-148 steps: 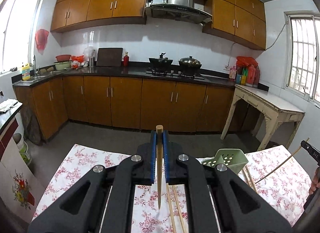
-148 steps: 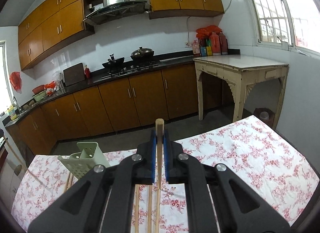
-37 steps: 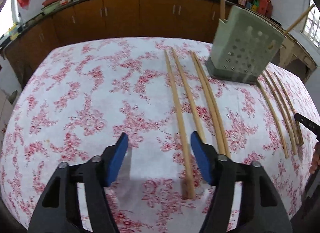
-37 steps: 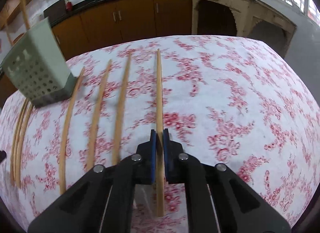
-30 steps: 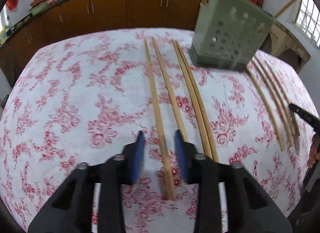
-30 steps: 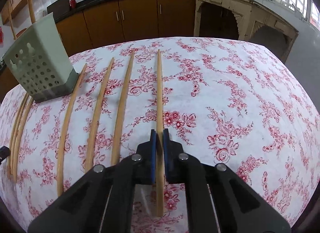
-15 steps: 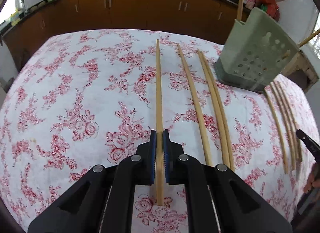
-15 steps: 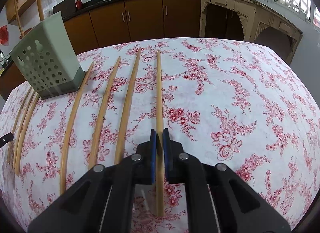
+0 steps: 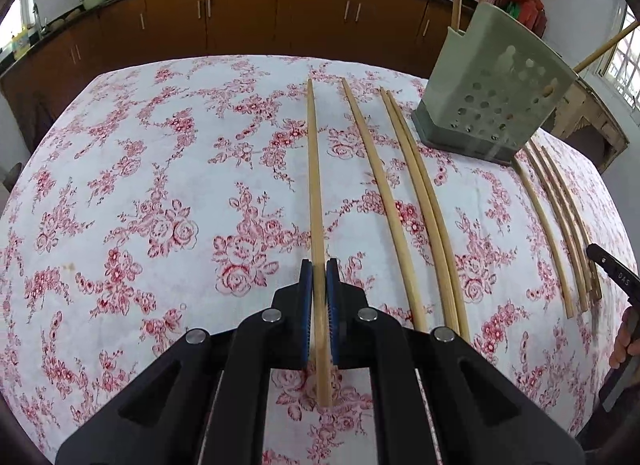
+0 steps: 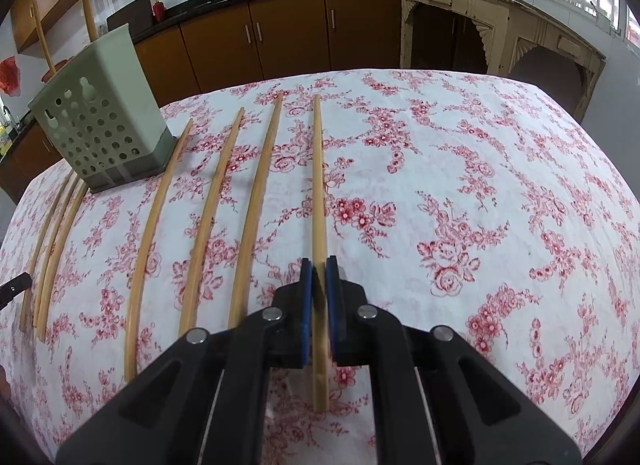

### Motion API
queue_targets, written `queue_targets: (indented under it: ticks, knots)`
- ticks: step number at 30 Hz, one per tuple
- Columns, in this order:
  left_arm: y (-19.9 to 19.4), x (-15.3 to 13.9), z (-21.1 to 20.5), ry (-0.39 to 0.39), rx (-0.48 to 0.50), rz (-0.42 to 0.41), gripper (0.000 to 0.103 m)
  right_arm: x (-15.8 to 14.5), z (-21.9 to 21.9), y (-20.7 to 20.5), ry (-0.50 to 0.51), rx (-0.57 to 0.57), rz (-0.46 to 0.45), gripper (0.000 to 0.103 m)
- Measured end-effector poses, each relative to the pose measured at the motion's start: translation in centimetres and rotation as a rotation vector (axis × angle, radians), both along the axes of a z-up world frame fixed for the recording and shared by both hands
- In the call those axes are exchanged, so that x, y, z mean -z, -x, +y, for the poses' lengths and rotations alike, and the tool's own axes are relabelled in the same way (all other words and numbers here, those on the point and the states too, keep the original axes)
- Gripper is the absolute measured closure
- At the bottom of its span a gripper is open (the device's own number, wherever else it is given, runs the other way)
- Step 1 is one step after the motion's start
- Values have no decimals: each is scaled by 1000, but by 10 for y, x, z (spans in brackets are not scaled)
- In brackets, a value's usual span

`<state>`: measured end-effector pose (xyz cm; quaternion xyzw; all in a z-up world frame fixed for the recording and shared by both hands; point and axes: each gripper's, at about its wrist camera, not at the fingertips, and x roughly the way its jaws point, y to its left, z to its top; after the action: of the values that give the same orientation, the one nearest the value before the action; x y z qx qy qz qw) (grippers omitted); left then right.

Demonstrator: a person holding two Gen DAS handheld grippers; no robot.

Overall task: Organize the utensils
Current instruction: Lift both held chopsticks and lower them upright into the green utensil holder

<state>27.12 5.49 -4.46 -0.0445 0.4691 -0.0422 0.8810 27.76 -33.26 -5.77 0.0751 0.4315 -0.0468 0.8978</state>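
A table (image 9: 120,185) under a white cloth with red flowers carries everything, largest first. Toward its far edge stands the pale green perforated utensil holder (image 9: 492,105), with 2 chopsticks already leaning up out of it, so it is judged to be where the rest must go. Loose chopsticks lie on the cloth in roughly parallel rows running from the near edge toward the far edge, on both sides of the holder; that lay lets a gripper come in along each stick.

The left gripper (image 9: 319,277) is clamped on the leftmost chopstick (image 9: 314,185) close to its near end, blue pads pressing both sides, the stick lying along the fingers. The left jaws have just been closing, with that stick between them. The right gripper (image 10: 319,277) is likewise closed tight on the rightmost chopstick (image 10: 318,185) near its near end. Gripping at the near end leaves the long far part free, which would suit tipping each stick into the holder. Both sticks appear to rest on the cloth.
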Motion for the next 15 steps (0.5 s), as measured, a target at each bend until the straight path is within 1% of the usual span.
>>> queue_targets:
  ticks: [5,8,10,11,12,15]
  knots:
    - [14,-1,-2,-30,16,3,95,0,4,11,12,-16,6,88]
    - [25,0,-4,-59,21,-12,95,1,7,19,23,-18,-2,88]
    - [27,1,-5,-65,13,-25,95,2,9,22,37,-23,-12,88]
    - [28,1,-5,-66,4,-29,95,2,10,22,45,-23,-13,88]
    - [29,2,-6,-67,-6,-31,95,2,10,21,48,-23,-11,93]
    - [29,2,-9,-86,-10,-35,95,1,9,20,35,-22,-7,95]
